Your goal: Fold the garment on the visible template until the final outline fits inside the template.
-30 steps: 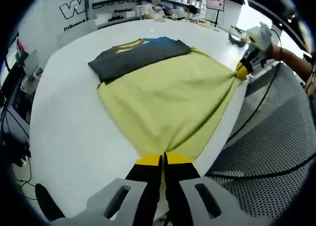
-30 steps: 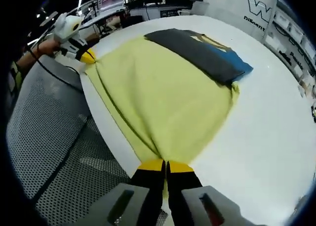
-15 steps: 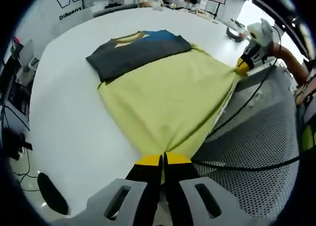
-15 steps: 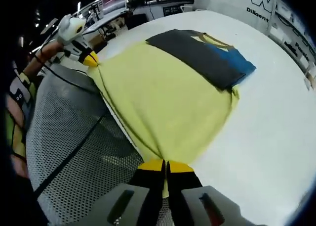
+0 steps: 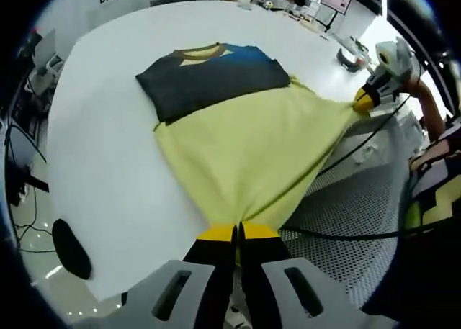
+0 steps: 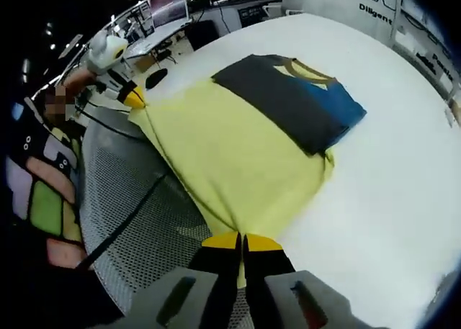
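Yellow shirt [image 5: 252, 156] pinched in both closed jaws off the bench [image 5: 108, 149] edge; next we fold it onto the dark template [image 5: 212, 77].

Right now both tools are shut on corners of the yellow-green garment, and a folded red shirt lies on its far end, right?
Not red. In the left gripper view the folded shirt is dark grey and blue. Both the left tool and the right tool do pinch the yellow-green garment.
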Available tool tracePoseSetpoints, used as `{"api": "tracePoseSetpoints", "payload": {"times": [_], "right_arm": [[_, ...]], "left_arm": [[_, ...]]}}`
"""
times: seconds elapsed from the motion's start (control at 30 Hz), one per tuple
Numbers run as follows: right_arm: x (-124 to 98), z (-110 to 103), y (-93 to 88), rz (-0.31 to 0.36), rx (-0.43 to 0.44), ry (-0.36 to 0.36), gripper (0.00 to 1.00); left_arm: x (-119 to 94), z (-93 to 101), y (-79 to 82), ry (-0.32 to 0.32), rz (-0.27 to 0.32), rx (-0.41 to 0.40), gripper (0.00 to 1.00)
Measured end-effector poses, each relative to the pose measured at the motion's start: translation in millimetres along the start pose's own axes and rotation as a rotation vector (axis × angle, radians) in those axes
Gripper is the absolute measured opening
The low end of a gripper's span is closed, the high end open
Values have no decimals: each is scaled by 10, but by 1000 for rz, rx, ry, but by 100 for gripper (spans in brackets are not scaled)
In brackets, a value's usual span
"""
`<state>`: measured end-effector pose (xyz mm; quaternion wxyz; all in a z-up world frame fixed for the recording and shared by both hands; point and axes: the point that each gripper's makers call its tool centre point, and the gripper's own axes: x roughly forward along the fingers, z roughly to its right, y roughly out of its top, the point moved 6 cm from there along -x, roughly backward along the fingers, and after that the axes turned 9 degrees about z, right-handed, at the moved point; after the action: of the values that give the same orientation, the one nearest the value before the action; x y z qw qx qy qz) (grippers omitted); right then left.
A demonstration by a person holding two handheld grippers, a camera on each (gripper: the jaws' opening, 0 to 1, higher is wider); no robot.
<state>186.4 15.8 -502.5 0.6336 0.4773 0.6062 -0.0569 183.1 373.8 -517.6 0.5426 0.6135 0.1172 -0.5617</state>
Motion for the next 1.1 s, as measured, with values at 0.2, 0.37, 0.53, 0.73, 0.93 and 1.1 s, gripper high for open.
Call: {"api": "tracePoseSetpoints", "payload": {"times": [0.2, 0.37, 0.53, 0.73, 0.93, 1.1], "right_arm": [[7, 105, 184, 133, -22, -83, 0], [-4, 172, 291, 209, -42, -138, 0], [-10, 258, 419, 289, -61, -214, 0], [-54, 351, 580, 343, -78, -271, 0], [-21, 479, 732, 399, -67, -316, 0], [-14, 611, 901, 444, -21, -354, 0]], "left_arm": [[18, -111, 177, 78, 131, 34, 0], [6, -197, 358, 158, 262, 66, 0], [16, -259, 509, 230, 385, 37, 0], [-7, -288, 702, 307, 497, 55, 0], [13, -365, 880, 330, 559, 101, 0], [35, -479, 1028, 346, 601, 110, 0]]}}
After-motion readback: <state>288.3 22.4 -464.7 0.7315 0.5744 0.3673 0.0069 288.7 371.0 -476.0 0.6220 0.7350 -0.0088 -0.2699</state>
